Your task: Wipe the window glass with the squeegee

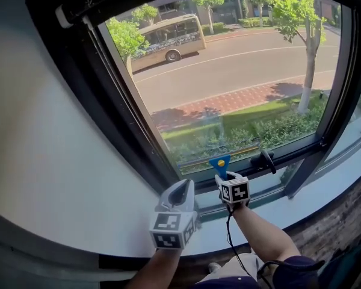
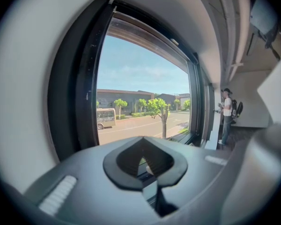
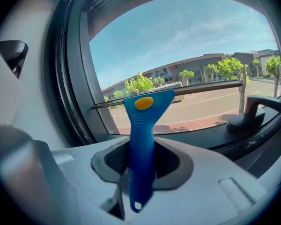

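Observation:
A blue squeegee with a yellow dot stands upright, its handle clamped in my right gripper. Its thin dark blade lies across the window glass near the bottom. In the head view the squeegee touches the window glass low down, just above the lower frame, with the right gripper under it. My left gripper rests lower left of it over the white sill, shut with nothing between its jaws. In the left gripper view that left gripper faces the window glass from the side.
A black window handle sits on the lower frame right of the squeegee; it also shows as the handle in the right gripper view. Dark frame bounds the pane. The white sill runs below. A person stands far down the room.

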### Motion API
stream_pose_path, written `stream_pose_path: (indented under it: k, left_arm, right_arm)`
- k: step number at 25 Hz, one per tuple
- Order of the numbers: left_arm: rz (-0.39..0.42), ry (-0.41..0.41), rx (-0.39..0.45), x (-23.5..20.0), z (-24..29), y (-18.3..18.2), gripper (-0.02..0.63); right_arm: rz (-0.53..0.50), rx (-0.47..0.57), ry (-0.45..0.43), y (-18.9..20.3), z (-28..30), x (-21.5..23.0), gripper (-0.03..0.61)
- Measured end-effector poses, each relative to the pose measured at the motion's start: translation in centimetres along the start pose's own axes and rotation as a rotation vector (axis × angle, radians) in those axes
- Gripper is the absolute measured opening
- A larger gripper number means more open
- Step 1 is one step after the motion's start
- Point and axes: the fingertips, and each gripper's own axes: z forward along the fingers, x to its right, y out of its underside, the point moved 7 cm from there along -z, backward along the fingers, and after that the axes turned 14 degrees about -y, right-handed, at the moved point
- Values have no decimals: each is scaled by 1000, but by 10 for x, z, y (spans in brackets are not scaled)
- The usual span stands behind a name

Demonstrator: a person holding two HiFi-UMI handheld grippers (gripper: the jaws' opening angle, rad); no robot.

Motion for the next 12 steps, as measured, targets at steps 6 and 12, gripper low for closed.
stream_pose_path:
  k: [6,12]
  left_arm:
    - [-2,-1,-22,-1,1,9,5]
    - [-7,12,-25,1,2,12,5]
  right_arm:
    - [53,-18,1,24,-3,3,127]
    - [56,-19,12,30,-10,1,127]
